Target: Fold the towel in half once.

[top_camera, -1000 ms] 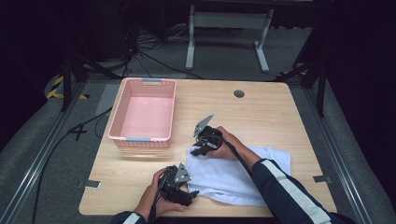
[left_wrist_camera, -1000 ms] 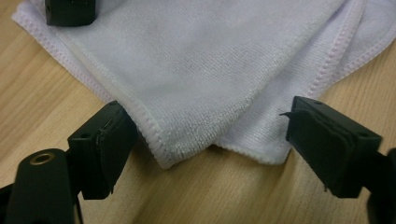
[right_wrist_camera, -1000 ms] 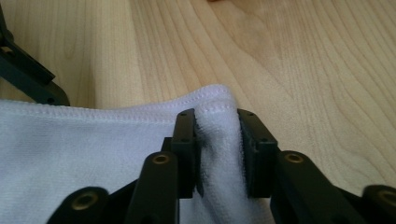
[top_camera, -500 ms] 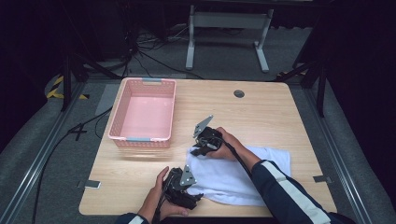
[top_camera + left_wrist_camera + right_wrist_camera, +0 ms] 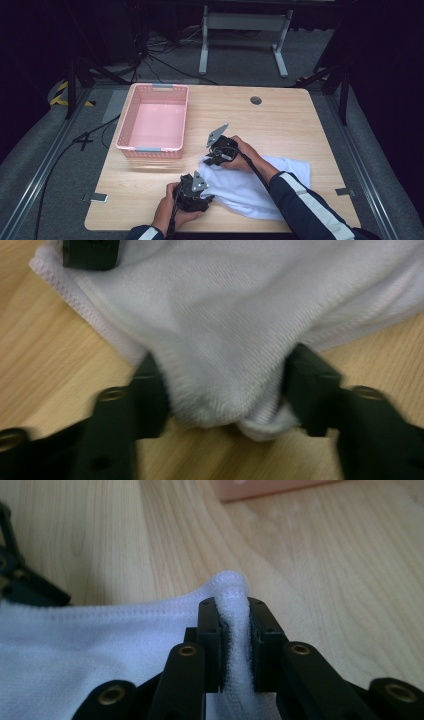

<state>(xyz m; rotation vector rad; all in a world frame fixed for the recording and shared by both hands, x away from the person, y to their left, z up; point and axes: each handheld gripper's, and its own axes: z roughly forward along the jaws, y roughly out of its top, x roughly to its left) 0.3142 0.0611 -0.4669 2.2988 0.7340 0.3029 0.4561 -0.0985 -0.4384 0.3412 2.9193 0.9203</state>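
One white cloth [image 5: 260,185] lies spread over the near right part of the wooden surface [image 5: 280,120], and both grippers work at its left edge. The right gripper [image 5: 214,158] pinches the far left corner: in the right gripper view its jaws are pressed together on a raised fold of hem [image 5: 234,630], with the corner tip poking up just past them. The left gripper [image 5: 202,200] sits at the near left corner. In the left gripper view its jaws have just been closing, and a bunched lobe of cloth [image 5: 225,380] now fills the gap between them, touched on both sides, though whether the pads truly bite yet is hard to tell.

That near grip looks like the weak point. The bunch between the left jaws is thick and rounded, so if the hand lifts before the closing is finished, the fabric could slide out and drop back, leaving the cloth hanging from one corner. The right grip sits close to the very tip of the hem, so a hard sideways tug could pull the corner free. Uneven lifting would also skew any fold.

Beyond the cloth, a pink basket [image 5: 153,149] stands empty at the far left, well apart from both grippers.
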